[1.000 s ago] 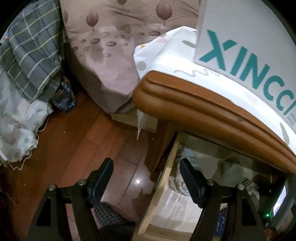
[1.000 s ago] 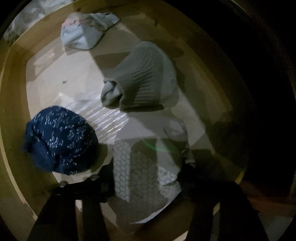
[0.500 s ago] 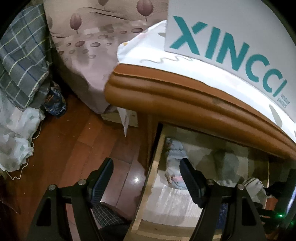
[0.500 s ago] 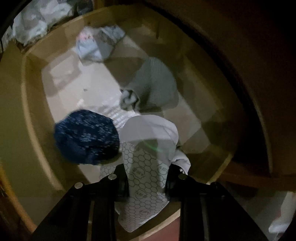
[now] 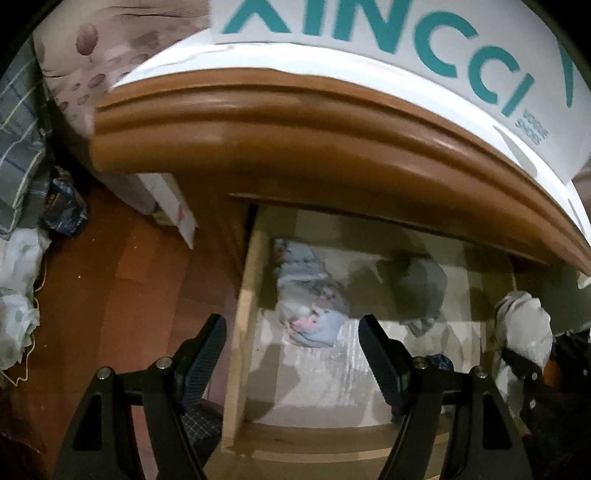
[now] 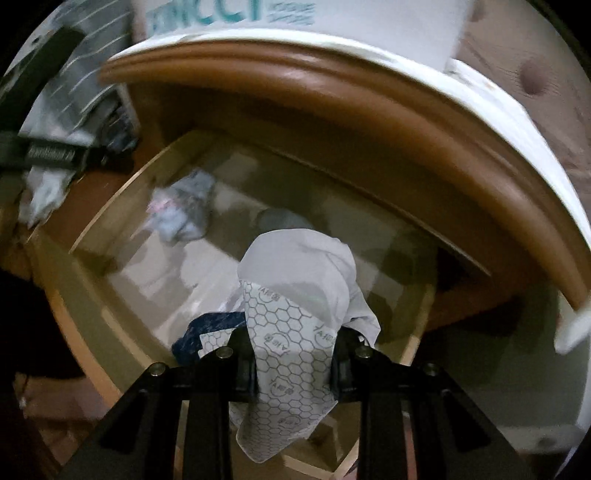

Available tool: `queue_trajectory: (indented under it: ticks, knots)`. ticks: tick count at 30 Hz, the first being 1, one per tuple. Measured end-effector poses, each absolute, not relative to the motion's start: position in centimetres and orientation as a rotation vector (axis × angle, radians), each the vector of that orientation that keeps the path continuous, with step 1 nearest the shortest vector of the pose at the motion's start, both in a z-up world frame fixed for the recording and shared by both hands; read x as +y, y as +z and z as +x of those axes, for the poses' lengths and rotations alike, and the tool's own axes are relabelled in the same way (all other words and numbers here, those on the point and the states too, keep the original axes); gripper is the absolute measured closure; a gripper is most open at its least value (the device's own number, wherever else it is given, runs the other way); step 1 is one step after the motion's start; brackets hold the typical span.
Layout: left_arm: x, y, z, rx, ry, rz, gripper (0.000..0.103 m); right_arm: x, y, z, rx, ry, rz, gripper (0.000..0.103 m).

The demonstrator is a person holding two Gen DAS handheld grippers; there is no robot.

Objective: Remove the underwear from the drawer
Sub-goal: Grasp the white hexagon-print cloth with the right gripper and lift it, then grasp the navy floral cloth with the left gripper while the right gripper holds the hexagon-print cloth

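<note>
My right gripper (image 6: 293,363) is shut on white underwear with a grey honeycomb print (image 6: 295,306), which hangs from the pads above the open wooden drawer (image 6: 110,218). The same white bundle (image 5: 524,325) shows at the right edge of the left wrist view. Left in the drawer are a pale blue floral piece (image 5: 310,299), a grey knit piece (image 5: 421,284) and a dark blue patterned piece (image 6: 201,326). My left gripper (image 5: 291,354) is open and empty, hovering over the drawer's left side wall (image 5: 242,317).
A brown wooden top edge (image 5: 295,125) overhangs the drawer, with a white box lettered in teal (image 5: 406,33) on it. Red-brown floorboards (image 5: 122,288) lie to the left, with plaid cloth (image 5: 14,147) and white fabric (image 5: 14,295) piled there.
My right gripper closed on the honeycomb underwear and lifted it up out of the drawer, rolling as it rose. My left gripper shifted right and lower, bringing the drawer's inside into view.
</note>
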State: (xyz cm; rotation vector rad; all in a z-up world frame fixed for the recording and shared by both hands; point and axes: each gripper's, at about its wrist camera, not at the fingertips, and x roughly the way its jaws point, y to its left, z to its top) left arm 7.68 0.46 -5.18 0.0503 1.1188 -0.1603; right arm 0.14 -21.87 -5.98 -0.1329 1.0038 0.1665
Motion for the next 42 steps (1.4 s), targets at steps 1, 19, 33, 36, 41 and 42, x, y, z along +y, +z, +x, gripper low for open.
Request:
queue_trajectory:
  ticks: [1, 19, 33, 36, 41, 42]
  knots:
    - [0.1, -5.3, 7.6, 1.12, -0.171, 0.063, 0.027, -22.0, -5.9, 0.3, 1.008, 0.145, -0.108, 0.078]
    - [-6.6, -7.9, 5.7, 1.133, -0.37, 0.331, 0.027, -25.6, -5.7, -1.5, 0.982, -0.048, 0.14, 0.078]
    - [-10.3, -10.1, 5.4, 1.257, -0.548, 0.444, 0.027, -29.9, -3.3, -5.9, 0.875, -0.159, 0.284, 0.078]
    - [-11.5, -11.0, 5.3, 1.316, -0.598, 0.461, 0.027, -30.5, -3.4, -5.8, 0.868, -0.166, 0.322, 0.078]
    - [-12.4, -12.6, 5.7, 1.422, -0.579, 0.397, 0.027, -31.2, -3.2, -6.0, 0.851, -0.176, 0.353, 0.078]
    - [-12.4, -12.9, 5.8, 1.441, -0.565, 0.374, 0.027, -31.2, -3.2, -6.0, 0.849, -0.177, 0.357, 0.078]
